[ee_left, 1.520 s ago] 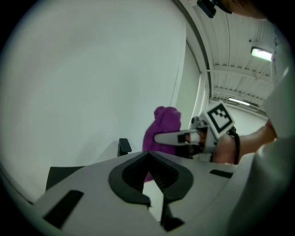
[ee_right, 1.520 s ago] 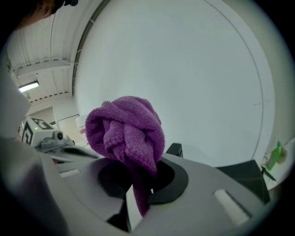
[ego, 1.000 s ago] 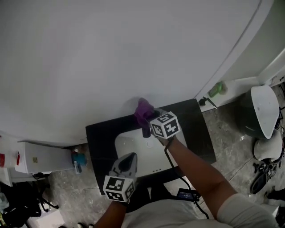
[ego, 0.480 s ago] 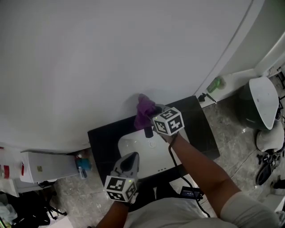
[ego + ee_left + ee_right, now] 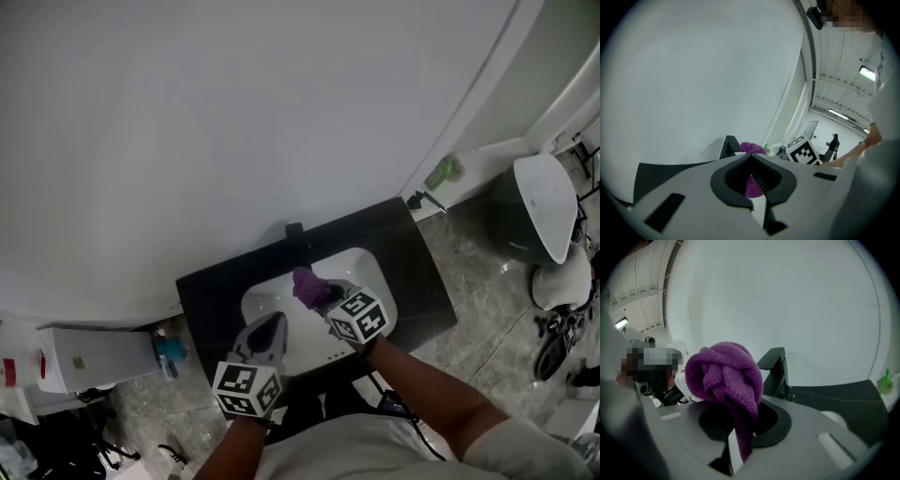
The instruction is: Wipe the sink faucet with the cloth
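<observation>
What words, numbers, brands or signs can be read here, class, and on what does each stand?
None can be read.
Left marker cube and right marker cube: black-and-white square patterns only, no letters.
White box: a red mark, too small to read.
Green bottle: too blurred to read.

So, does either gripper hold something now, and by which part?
The right gripper pinches the purple knitted cloth by a lower fold; its bunched bulk sticks out past the jaws. The left gripper holds nothing.
</observation>
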A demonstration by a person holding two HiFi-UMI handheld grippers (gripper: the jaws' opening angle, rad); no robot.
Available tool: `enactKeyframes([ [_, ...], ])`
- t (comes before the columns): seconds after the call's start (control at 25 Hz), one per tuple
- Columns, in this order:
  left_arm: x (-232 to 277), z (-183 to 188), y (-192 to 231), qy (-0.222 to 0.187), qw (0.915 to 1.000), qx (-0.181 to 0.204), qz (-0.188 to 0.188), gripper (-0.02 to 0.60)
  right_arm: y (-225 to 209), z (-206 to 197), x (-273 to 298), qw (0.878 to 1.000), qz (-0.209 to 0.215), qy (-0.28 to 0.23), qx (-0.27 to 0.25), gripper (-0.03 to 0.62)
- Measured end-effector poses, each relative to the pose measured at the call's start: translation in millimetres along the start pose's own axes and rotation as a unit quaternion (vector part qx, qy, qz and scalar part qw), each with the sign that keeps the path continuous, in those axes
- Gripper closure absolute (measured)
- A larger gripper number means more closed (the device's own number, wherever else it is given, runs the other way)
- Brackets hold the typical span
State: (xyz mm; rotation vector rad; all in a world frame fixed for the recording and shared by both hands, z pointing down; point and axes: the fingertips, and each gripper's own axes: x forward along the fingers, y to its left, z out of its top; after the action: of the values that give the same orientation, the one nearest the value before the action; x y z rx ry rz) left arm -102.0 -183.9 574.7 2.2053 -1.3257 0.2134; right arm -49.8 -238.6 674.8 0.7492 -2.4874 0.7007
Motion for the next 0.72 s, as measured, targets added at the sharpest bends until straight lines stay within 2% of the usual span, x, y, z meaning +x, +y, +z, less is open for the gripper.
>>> enactKeyframes([
  [0.2,1,4,1,0.001,0.9999,0.011,-0.001,0.575,-31,31,30,0.999,-0.034,-0.019,-0.033,0.545],
  [0.36,-1,-7,4,0.009,0.9999,0.005,0.004,0.575,-40,20,47,0.997,-0.042,-0.015,-0.056,0.543],
  [0.48,-1,-14,5,0.013,0.9999,-0.001,0.002,0.575,-30,7,39,0.999,-0.031,-0.014,-0.027,0.545],
  [0.64,-1,-14,3,0.013,0.9999,-0.001,-0.001,0.575,0,-29,19,0.999,0.003,0.035,-0.014,0.545],
  [0.72,-1,-12,2,0.013,0.9999,0.002,-0.003,0.575,6,-34,16,0.998,0.017,0.052,-0.007,0.545],
])
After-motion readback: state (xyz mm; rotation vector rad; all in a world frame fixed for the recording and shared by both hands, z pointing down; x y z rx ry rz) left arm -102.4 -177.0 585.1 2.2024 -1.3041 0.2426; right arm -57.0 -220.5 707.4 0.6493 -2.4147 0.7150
